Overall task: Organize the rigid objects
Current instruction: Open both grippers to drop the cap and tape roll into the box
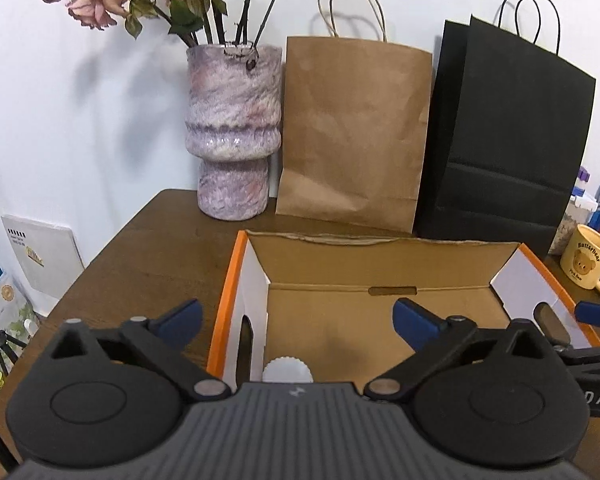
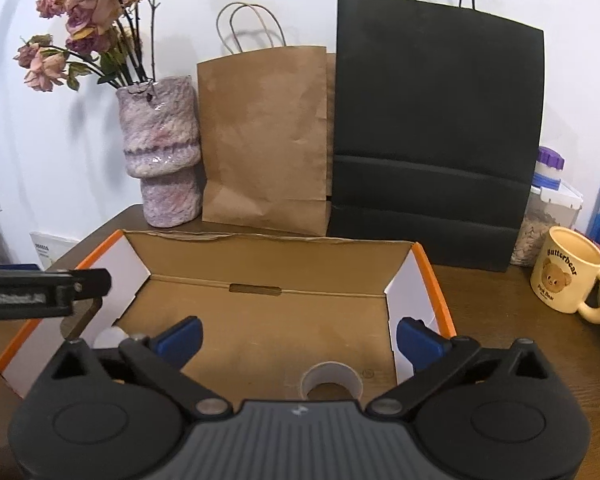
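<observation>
Cardboard box (image 2: pixel 260 320) lies long side across; both grippers' fingers (image 2: pixel 180 338) spread, empty.

Two matching black-and-blue grippers

Left gripper (image 1: pixel 298 316) along the frame's bottom: ribbed grey body, black round hubs, silver pivot pins, blue pads; right gripper (image 2: pixel 299 336) the very same build.
</observation>
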